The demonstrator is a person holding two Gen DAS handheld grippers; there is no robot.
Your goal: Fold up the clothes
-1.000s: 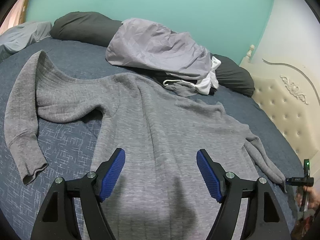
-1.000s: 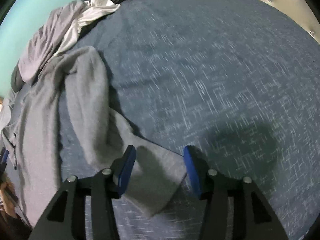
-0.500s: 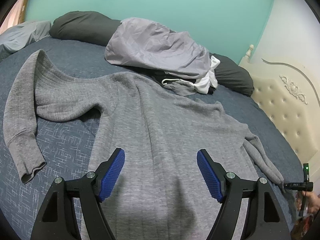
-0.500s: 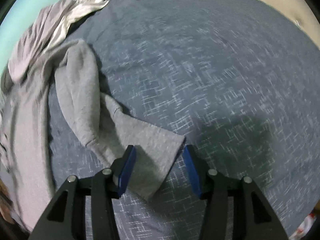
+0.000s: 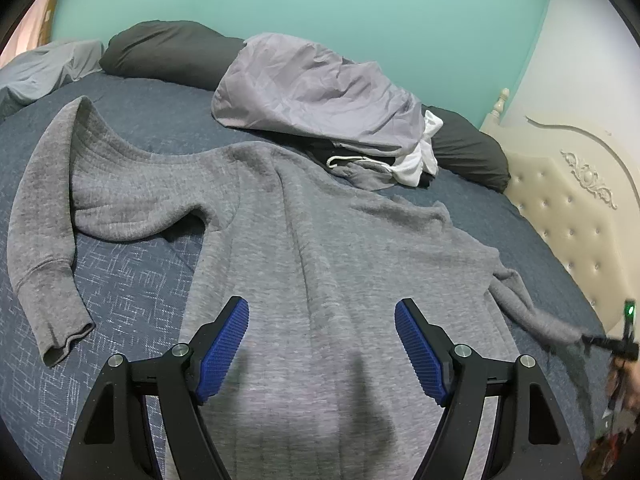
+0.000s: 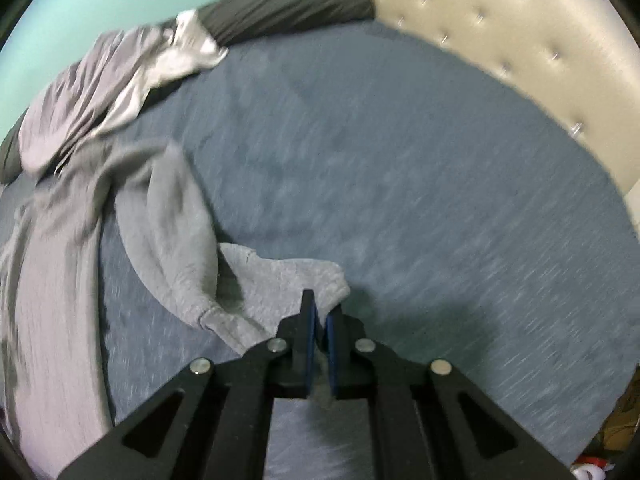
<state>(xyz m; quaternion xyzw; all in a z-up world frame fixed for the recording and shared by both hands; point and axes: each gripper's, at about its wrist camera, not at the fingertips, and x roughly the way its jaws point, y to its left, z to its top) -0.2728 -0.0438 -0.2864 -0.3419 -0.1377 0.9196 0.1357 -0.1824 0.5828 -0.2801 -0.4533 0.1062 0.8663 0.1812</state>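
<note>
Right gripper [image 6: 319,322] is clenched on the cuff [image 6: 288,280] of the grey sweatshirt [image 5: 320,240], which lies spread flat on the blue bed [image 5: 132,288]; left gripper [image 5: 322,344] hovers spread wide above its hem. Soft, limp, thickish knit, so cuffs and hem look the best holds. Piled clothes [image 5: 320,92] crowd the collar end.

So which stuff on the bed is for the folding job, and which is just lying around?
For the job:
- grey sweater
- its sleeve cuff, pinched by the right gripper
- left gripper, open above the sweater

Just lying about:
- lilac sheet heap
- dark pillows
- white cloth
- cream headboard
</note>
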